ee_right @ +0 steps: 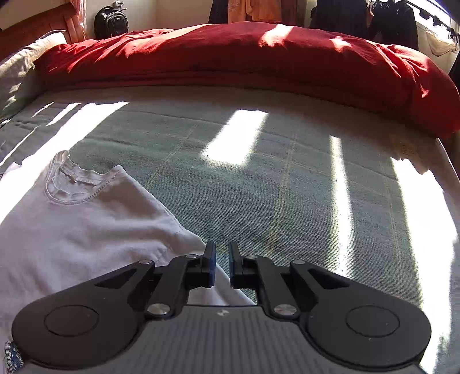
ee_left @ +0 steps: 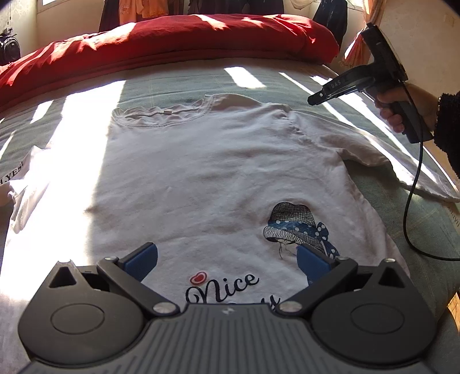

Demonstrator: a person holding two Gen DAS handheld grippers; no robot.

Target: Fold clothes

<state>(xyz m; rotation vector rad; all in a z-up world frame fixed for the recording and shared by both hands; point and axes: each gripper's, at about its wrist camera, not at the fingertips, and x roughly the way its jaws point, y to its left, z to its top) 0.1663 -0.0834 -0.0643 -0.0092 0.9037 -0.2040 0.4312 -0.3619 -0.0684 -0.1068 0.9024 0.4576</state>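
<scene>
A white T-shirt (ee_left: 201,172) lies front up on the grey-green bed cover (ee_left: 172,83), its collar (ee_left: 164,115) far from me. It carries a "Nice" script and a print of a hat (ee_left: 290,227). My left gripper (ee_left: 227,260) hovers over the shirt's lower part, jaws wide apart, nothing between the blue pads (ee_left: 143,259). A hand holds my right gripper (ee_left: 313,99) above the bed past the shirt's right sleeve (ee_left: 373,149). In the right wrist view, that gripper (ee_right: 222,259) shows only a narrow gap and holds nothing; the T-shirt (ee_right: 72,224) lies left of and below it.
A red duvet (ee_right: 230,57) is bunched along the bed's far side. Another white garment (ee_left: 20,178) with black lettering lies at the left. The right gripper's black cable (ee_left: 414,187) hangs over the bed's right edge. A backpack (ee_right: 110,21) and hanging clothes (ee_right: 373,20) stand behind.
</scene>
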